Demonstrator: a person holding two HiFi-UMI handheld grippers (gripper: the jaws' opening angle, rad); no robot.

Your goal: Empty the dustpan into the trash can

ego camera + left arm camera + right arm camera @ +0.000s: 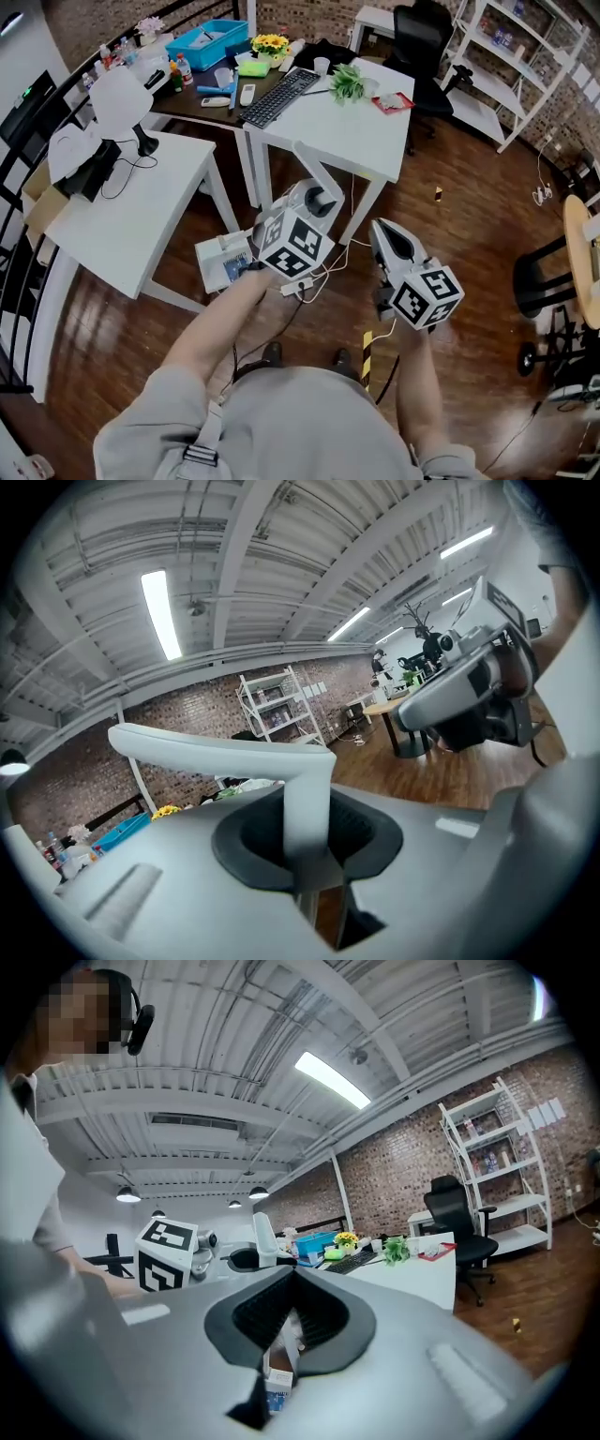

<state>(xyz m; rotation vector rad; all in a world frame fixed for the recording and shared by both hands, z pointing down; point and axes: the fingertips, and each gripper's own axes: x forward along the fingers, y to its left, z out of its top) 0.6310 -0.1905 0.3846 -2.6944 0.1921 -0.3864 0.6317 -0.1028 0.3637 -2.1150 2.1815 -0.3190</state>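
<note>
My left gripper (317, 202) is shut on a white L-shaped handle (321, 171), which I take for the dustpan's. In the left gripper view the handle (225, 748) runs left from the jaws and its stem sits between the pads of the left gripper (307, 855). A white box-like thing with blue print (225, 261) lies just below that gripper; whether it joins the handle is hidden. My right gripper (382, 232) hangs beside it at the right, shut with nothing in it (289, 1324). No trash can shows in any view.
Two white tables (141, 216) (356, 127) stand ahead, with a keyboard (279, 97), a blue bin (206, 42) and flowers (270, 43). A black office chair (420, 47) and shelves (511, 66) are behind. Cables and yellow-black tape (367, 352) lie on the wooden floor by my feet.
</note>
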